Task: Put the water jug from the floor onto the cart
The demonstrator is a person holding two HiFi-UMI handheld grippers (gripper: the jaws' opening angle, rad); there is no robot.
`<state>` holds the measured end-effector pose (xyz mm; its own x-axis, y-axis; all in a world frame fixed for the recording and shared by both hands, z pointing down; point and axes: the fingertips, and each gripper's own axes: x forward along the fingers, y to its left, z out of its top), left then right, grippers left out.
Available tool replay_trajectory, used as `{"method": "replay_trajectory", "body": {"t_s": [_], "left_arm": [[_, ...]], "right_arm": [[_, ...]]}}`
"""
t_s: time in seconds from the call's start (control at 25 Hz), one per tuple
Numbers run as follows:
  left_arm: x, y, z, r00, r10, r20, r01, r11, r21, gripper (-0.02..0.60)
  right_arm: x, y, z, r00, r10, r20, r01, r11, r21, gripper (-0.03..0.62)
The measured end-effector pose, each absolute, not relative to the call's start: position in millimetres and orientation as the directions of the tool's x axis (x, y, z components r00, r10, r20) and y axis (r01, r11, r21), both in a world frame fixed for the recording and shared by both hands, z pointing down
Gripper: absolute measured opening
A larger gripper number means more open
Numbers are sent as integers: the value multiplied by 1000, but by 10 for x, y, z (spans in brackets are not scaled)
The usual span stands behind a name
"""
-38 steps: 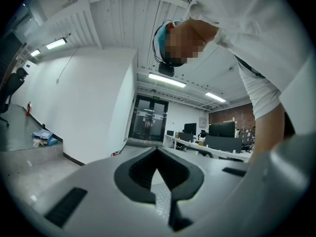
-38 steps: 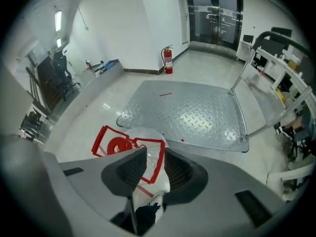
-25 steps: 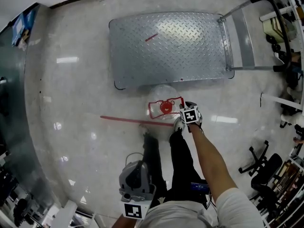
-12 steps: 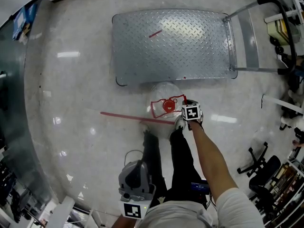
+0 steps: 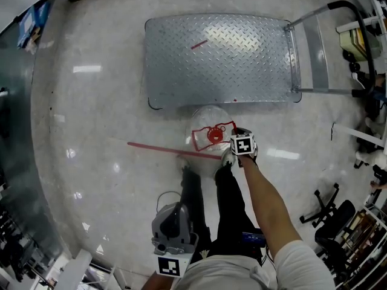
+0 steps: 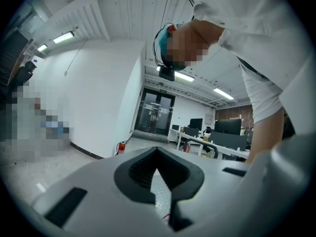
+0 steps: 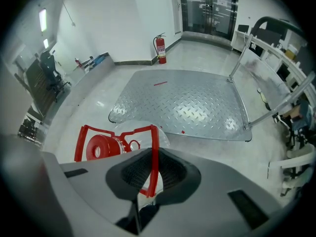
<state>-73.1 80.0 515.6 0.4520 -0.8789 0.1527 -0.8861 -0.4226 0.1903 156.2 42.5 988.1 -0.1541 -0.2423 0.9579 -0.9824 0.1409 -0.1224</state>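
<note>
Clear red-handled jug (image 5: pixel 208 117) on floor beside cart (image 5: pixel 224 59).
</note>
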Motion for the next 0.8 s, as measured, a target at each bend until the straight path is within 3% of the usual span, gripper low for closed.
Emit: {"method": "replay_trajectory", "body": {"t_s": [0.8], "left_arm": [[-856,864,4967,437,-893,109,-891,-413,187,3]], "right_arm": [[1231,662,9476,-169,-254,952,-975,185,-124,29]]}}
